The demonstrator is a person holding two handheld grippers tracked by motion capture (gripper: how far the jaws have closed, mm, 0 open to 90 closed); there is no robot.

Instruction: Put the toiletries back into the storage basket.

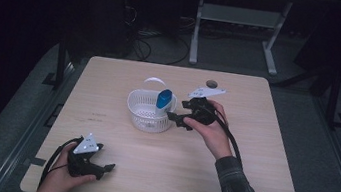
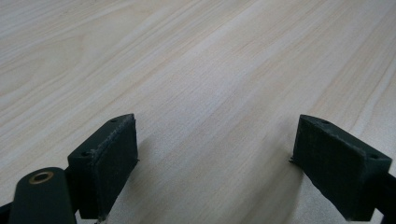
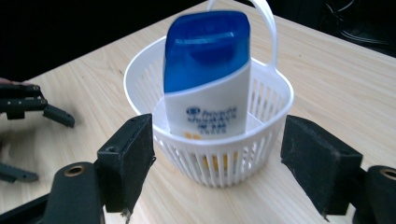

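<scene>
A white slatted basket (image 1: 142,108) (image 3: 273,88) with a looped handle stands at the middle of the table. A white bottle with a blue cap (image 1: 164,99) (image 3: 207,79) stands upright inside it, against the wall nearest my right gripper. My right gripper (image 1: 177,121) (image 3: 217,161) is open just to the right of the basket, one jaw on either side of its near wall, gripping nothing. My left gripper (image 1: 106,170) (image 2: 217,161) rests open near the table's front left edge, with bare wood between its jaws.
The light wooden table (image 1: 229,170) has free room all around the basket. A small round grommet (image 1: 211,83) sits near the far edge. In the right gripper view, the left gripper (image 3: 28,109) lies far off at the left. A desk frame (image 1: 239,20) and cables stand behind the table.
</scene>
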